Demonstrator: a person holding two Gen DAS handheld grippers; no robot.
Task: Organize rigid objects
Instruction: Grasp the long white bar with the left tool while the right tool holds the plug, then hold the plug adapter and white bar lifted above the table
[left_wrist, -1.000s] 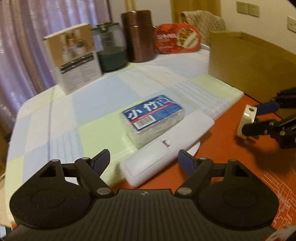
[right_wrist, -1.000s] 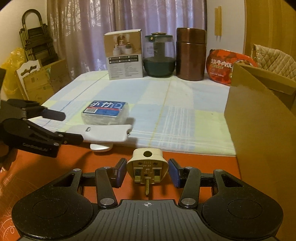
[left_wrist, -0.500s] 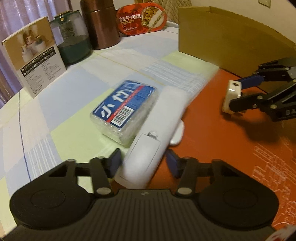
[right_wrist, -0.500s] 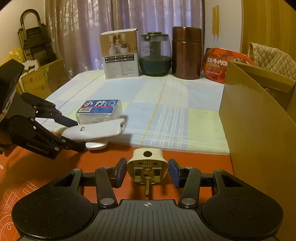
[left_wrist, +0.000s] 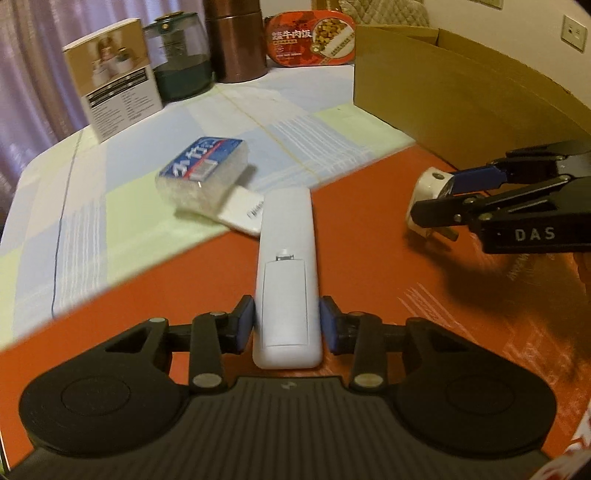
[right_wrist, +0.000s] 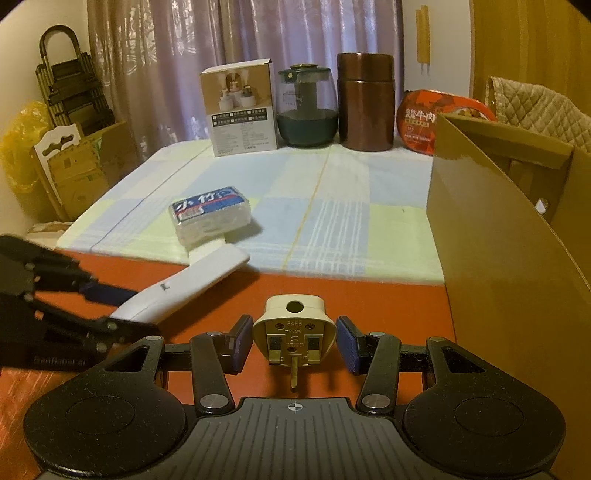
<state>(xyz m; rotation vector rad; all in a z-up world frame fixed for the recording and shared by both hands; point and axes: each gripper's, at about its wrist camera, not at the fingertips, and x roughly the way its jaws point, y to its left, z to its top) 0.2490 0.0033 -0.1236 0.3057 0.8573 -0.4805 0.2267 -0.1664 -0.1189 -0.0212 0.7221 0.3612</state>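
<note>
White remote (left_wrist: 287, 273) clamped in left hand-held gripper (left_wrist: 287, 325), plug adapter (right_wrist: 293, 328) gripped in right hand-held gripper (right_wrist: 293, 341)

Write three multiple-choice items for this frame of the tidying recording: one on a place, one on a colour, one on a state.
1. Where does the clear packet with the blue label lie?
A. on the checked cloth
B. inside the cardboard box
C. on top of the copper canister

2. What colour is the bare mat under the two claws?
A. green
B. orange-red
C. black

3. What is the state of the left claw?
A. wide open over nothing
B. shut on the white remote
C. shut on the plug adapter

Answers:
1. A, the packet rests on the checked cloth, in front of the cardboard box and well short of the copper canister.
2. B, the mat is orange-red.
3. B, its blue pads press both sides of the white remote; the plug adapter sits in the right claw.
</note>
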